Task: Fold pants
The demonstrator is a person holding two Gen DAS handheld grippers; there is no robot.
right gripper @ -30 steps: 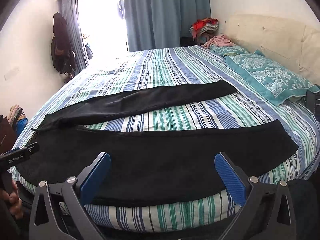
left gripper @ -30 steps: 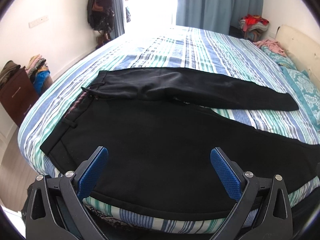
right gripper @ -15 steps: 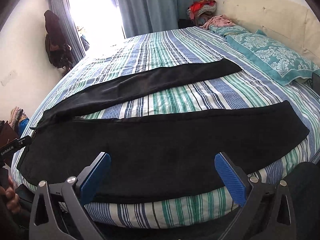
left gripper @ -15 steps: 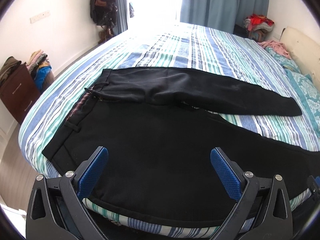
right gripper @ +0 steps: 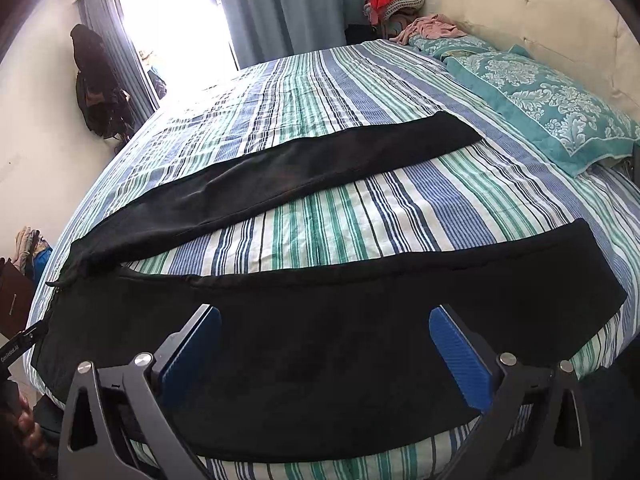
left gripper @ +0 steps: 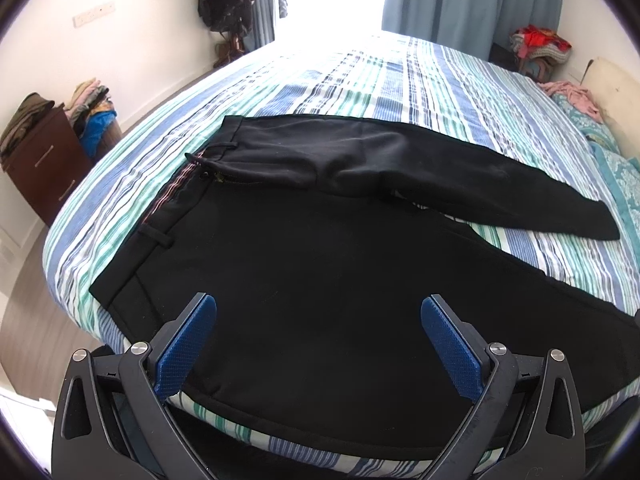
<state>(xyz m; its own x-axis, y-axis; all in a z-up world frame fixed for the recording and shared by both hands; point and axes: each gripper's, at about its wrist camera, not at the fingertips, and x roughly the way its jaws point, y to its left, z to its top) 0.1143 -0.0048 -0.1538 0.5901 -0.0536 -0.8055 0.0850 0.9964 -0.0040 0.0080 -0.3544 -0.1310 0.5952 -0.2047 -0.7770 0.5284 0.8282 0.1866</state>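
Black pants (left gripper: 320, 264) lie spread flat on a striped bed (left gripper: 400, 76), waistband to the left and both legs splayed apart to the right. The near leg (right gripper: 360, 320) runs along the bed's front edge; the far leg (right gripper: 320, 160) lies further back. My left gripper (left gripper: 319, 312) is open and empty, hovering over the seat and near hip of the pants. My right gripper (right gripper: 325, 320) is open and empty above the middle of the near leg. The left gripper's tip shows at the far left of the right wrist view (right gripper: 20, 344).
Teal patterned pillows (right gripper: 540, 100) and a cream headboard (right gripper: 540, 12) are at the right. A dark wooden dresser (left gripper: 44, 160) with piled clothes stands left of the bed. Curtains (right gripper: 304, 0) and a bright window are behind. Bags hang on the left wall (right gripper: 100, 84).
Both grippers have risen and tilted down over the bed, so the pants sit lower and fuller in view. The pants have not moved. Both grippers stay open.
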